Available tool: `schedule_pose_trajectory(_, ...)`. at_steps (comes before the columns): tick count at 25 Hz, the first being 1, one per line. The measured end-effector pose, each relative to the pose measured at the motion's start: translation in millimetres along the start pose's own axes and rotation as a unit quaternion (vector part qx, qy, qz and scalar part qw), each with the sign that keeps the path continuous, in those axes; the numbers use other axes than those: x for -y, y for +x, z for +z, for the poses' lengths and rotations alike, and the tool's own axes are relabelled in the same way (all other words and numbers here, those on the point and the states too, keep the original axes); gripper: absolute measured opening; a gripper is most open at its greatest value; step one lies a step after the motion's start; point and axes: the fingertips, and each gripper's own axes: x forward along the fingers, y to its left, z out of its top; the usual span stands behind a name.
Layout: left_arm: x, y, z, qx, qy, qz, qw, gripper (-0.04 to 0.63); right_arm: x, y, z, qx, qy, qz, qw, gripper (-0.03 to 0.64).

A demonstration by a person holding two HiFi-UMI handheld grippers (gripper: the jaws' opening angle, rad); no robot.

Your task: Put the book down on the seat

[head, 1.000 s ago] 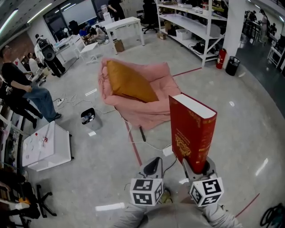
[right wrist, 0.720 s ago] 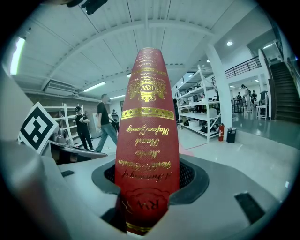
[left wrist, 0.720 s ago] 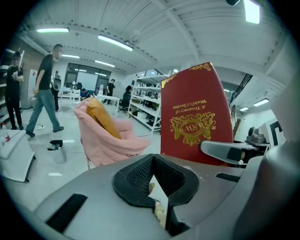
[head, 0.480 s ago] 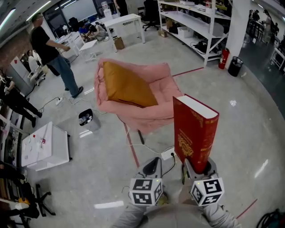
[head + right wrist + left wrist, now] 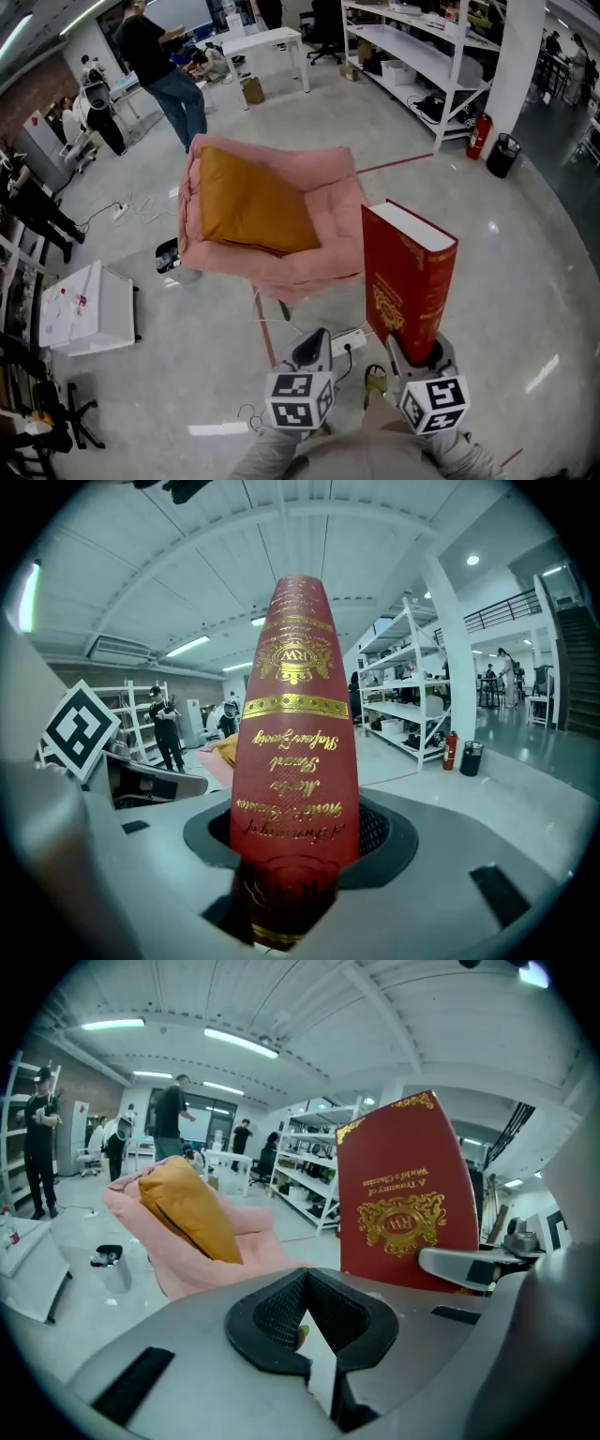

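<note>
Grey concrete floor bears a pink seat with an orange cushion leaning on its back, and short of its front edge the red book stands upright, clamped by the right claw, beside the left claw, closed and empty.

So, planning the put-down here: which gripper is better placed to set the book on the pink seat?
Right. The right gripper clamps the red book upright by its lower end, facing the pink seat. The left gripper beside it is shut and empty.
</note>
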Motion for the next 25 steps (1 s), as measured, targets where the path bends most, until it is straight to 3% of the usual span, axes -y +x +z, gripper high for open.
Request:
schedule_pose_trajectory(13, 29.0, 111.6, 60.4, 0.026, -0.037, 0.048, 0.9978, 0.006, 104.2, 79.4, 37.3, -0.015, -0.035, 0.062, 0.997, 0.229)
schedule_pose_trajectory(25, 25.8, 125.1, 57.7, 0.002, -0.053, 0.083, 0.9951, 0.006, 125.4, 113.1, 36.0, -0.042, -0.016, 0.084, 0.995, 0.229)
